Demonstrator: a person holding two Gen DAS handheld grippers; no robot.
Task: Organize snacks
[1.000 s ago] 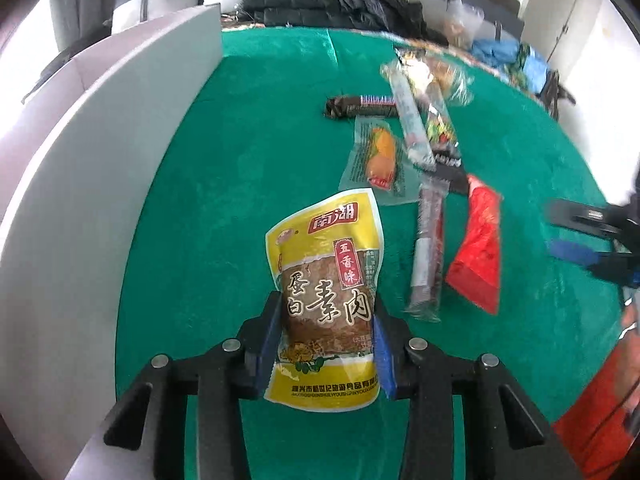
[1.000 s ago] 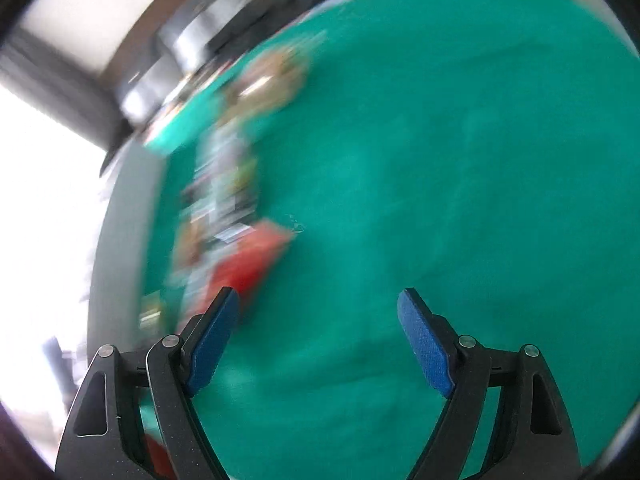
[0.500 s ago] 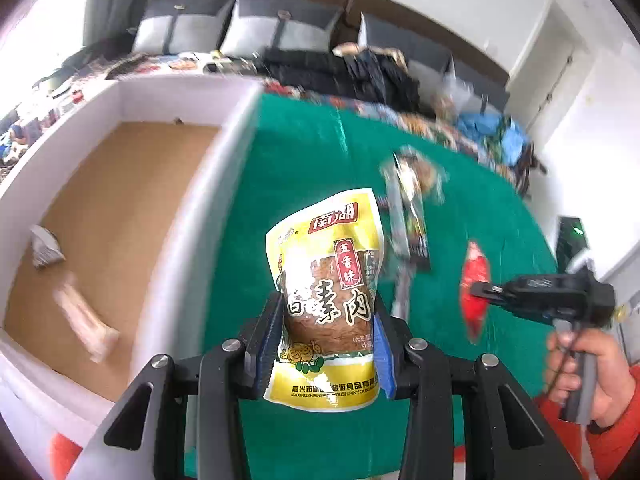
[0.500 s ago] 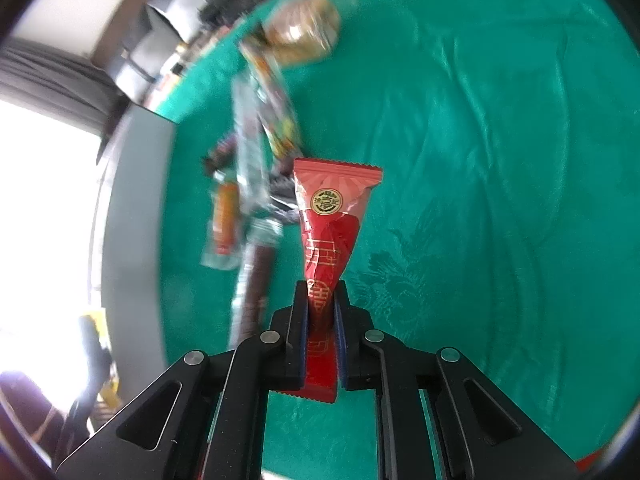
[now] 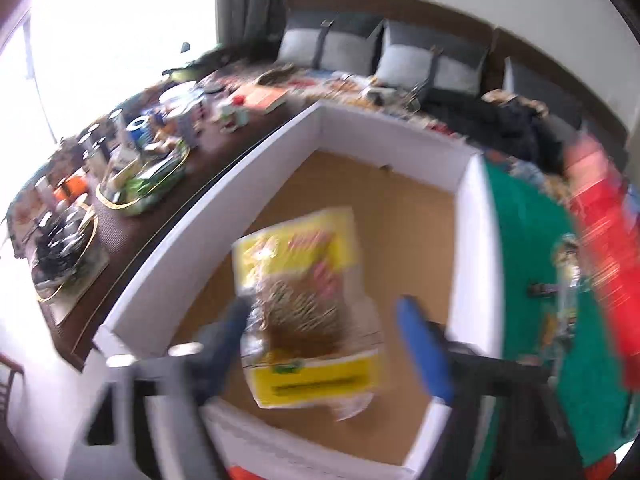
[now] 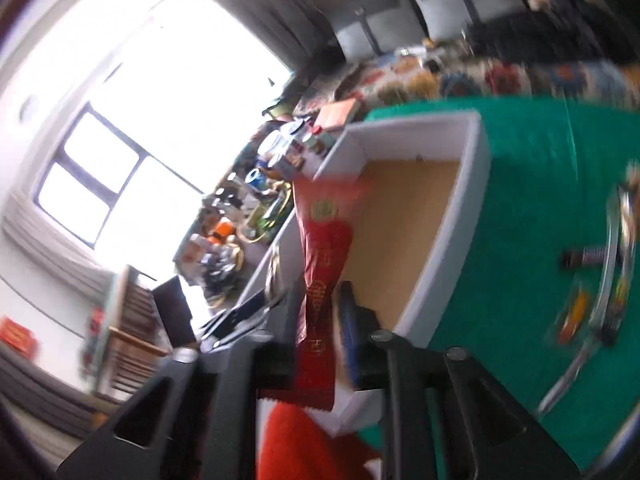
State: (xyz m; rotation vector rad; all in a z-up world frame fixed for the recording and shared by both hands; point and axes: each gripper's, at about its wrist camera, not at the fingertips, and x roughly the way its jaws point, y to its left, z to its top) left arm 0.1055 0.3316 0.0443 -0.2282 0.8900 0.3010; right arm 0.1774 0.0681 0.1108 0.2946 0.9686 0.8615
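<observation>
My left gripper (image 5: pixel 324 344) is open above the white box (image 5: pixel 474 248) with a brown floor. The yellow snack pouch (image 5: pixel 308 300) sits loose between the spread fingers over the box floor, blurred by motion. My right gripper (image 6: pixel 320 316) is shut on the red snack packet (image 6: pixel 320 256) and holds it near the box's near corner (image 6: pixel 440 264). The red packet also shows blurred at the right of the left wrist view (image 5: pixel 600 240).
Several snack packets (image 6: pixel 608 272) lie on the green tablecloth (image 6: pixel 532 208) right of the box. A dark side table with cans and trays (image 5: pixel 132 168) stands left of the box. A sofa with grey cushions (image 5: pixel 384 52) is behind.
My left gripper moved over the box and opened, letting go of the yellow pouch. My right gripper carried the red packet from the green cloth up toward the box.
</observation>
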